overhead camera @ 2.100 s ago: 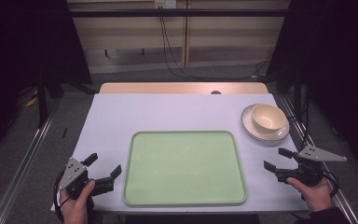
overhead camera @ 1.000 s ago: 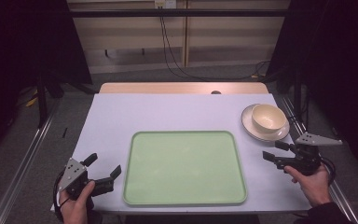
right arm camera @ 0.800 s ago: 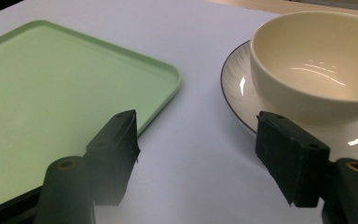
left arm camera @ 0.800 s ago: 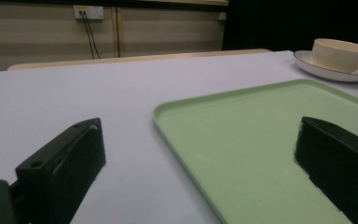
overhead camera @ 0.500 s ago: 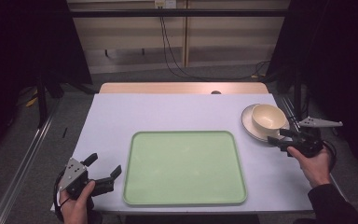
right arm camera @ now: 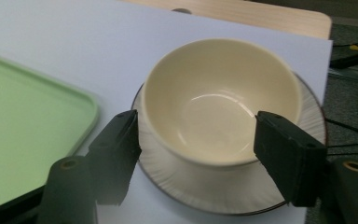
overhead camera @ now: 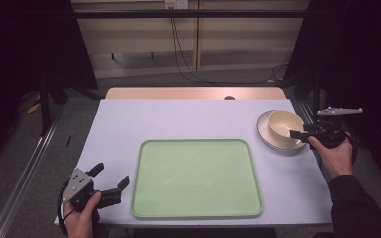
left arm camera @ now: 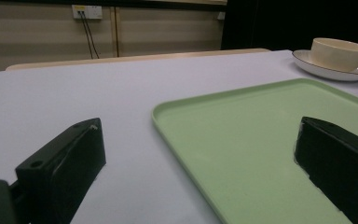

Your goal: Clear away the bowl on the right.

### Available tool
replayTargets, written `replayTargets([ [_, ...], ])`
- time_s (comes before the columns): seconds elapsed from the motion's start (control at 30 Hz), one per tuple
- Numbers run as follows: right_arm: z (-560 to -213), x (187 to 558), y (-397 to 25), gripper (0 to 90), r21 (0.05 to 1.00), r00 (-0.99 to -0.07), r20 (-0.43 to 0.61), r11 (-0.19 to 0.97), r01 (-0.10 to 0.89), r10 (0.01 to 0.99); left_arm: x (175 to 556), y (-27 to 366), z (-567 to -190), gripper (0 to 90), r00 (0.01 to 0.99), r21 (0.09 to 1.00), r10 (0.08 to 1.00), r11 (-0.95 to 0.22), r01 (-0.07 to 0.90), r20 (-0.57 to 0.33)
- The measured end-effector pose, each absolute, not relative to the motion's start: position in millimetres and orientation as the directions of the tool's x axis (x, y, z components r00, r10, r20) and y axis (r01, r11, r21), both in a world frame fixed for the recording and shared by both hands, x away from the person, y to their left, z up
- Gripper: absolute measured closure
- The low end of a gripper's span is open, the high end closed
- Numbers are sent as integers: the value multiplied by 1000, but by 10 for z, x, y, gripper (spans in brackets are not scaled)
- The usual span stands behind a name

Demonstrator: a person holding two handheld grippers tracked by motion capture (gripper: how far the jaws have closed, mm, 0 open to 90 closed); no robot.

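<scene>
Here, right tongs spread wide astride cream bowl on plate, left tongs agape, empty, beside tray edge

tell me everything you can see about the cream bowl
The cream bowl is round, glossy and looks ceramic, with a smooth rim and an empty inside. It stands upright on a pale plate with a dark rim line, at the table's far right, beside the green tray but apart from it. The right gripper is open, one jaw on each side of the bowl near its wall; whether they touch it cannot be told.
</scene>
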State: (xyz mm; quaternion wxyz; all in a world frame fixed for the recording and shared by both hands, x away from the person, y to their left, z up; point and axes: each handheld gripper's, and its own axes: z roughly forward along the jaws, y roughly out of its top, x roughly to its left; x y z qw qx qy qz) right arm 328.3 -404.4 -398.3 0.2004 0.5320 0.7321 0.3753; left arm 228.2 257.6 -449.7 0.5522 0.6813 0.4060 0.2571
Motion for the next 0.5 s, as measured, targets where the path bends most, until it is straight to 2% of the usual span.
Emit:
replayTargets([
  [0.23, -4017, 3489, -4183, 309, 736, -310, 97, 141, 662, 946, 2290, 2575, -4499, 19, 535, 960, 838, -57, 274, -103],
  [0.5, -4235, 3675, -4355, 305, 683, -247, 101, 113, 722, 964, 2289, 2576, -4500, 19, 537, 960, 838, -61, 274, -100],
])
